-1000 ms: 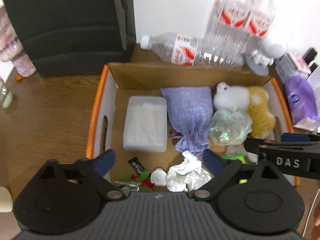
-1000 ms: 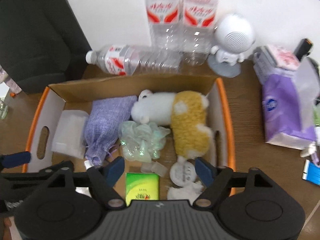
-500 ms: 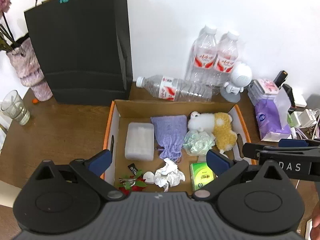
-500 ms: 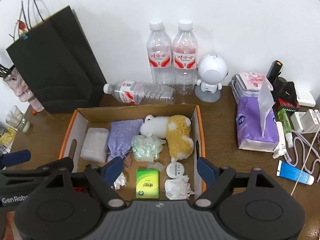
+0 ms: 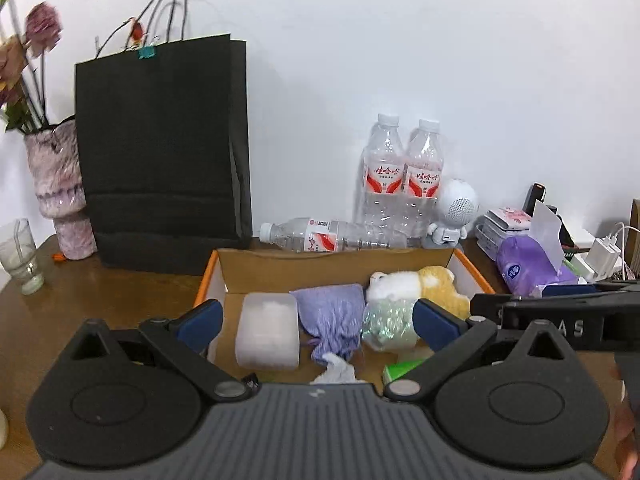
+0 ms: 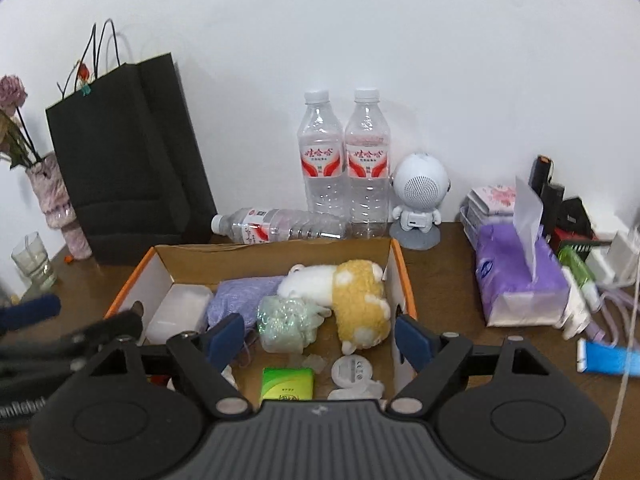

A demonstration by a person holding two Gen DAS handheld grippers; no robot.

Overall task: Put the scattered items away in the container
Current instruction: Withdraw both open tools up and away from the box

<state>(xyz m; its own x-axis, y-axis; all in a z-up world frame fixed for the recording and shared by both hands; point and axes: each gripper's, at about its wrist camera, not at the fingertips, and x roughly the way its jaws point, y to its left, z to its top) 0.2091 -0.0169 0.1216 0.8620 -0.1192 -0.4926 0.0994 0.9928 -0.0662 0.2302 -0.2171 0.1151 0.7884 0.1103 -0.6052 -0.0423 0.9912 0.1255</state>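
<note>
cardboard box (image 6: 401, 280): plush toy (image 6: 360, 300), purple pouch (image 6: 240, 300), green packet (image 6: 287, 384) | left gripper (image 5: 316, 322): jaws apart, empty | right gripper (image 6: 320, 338): jaws apart, empty

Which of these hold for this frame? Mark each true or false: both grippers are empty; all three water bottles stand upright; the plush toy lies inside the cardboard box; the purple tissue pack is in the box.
1. Left gripper and right gripper are open and empty. True.
2. All three water bottles stand upright. False: one bottle lies on its side behind the cardboard box.
3. The plush toy lies inside the box. True.
4. The purple tissue pack is in the box. False: it sits on the table right of it.
</note>
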